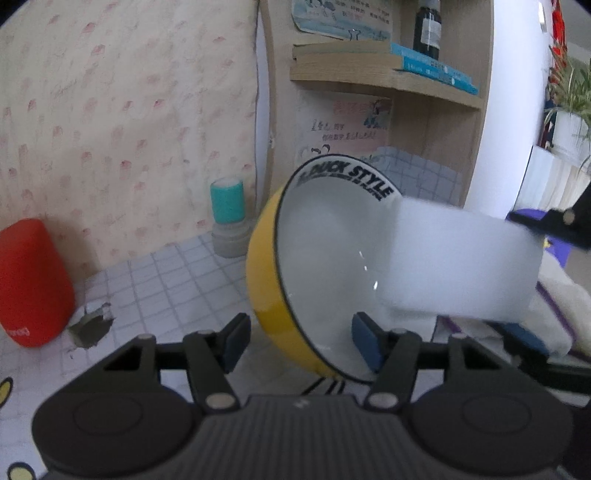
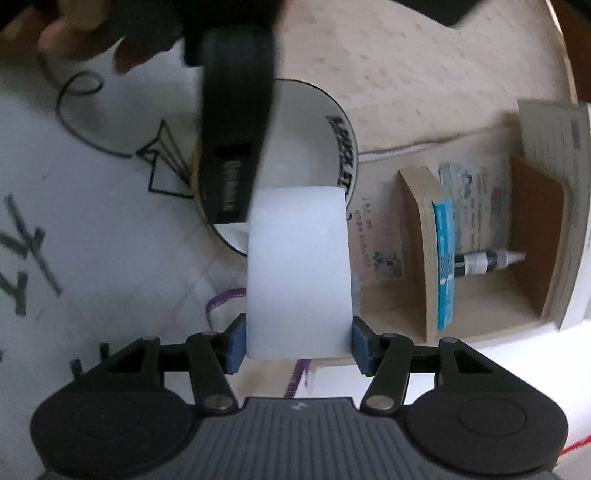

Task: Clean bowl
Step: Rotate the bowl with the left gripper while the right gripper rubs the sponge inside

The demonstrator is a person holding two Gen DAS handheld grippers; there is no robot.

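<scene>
A yellow bowl [image 1: 266,280] with a white inside and a black lettered rim is tipped on its side, mouth facing right. My left gripper [image 1: 301,343] is shut on its lower wall, one blue pad [image 1: 236,343] outside and the other inside. A white sponge block [image 2: 299,273] is clamped between the pads of my right gripper [image 2: 297,339]. In the left wrist view the sponge [image 1: 461,258] crosses the bowl's right rim, its end over the white inside. In the right wrist view the bowl [image 2: 306,140] lies just beyond the sponge, with the left gripper's finger [image 2: 236,147] reaching into it.
A red cup [image 1: 29,284] and a teal-capped container [image 1: 227,214] stand on the grid-patterned tablecloth [image 1: 166,280], which has a torn hole [image 1: 90,326]. A wooden shelf [image 1: 369,77] with books and a dark bottle [image 1: 426,29] rises behind. A white cloth [image 1: 554,314] lies at the right.
</scene>
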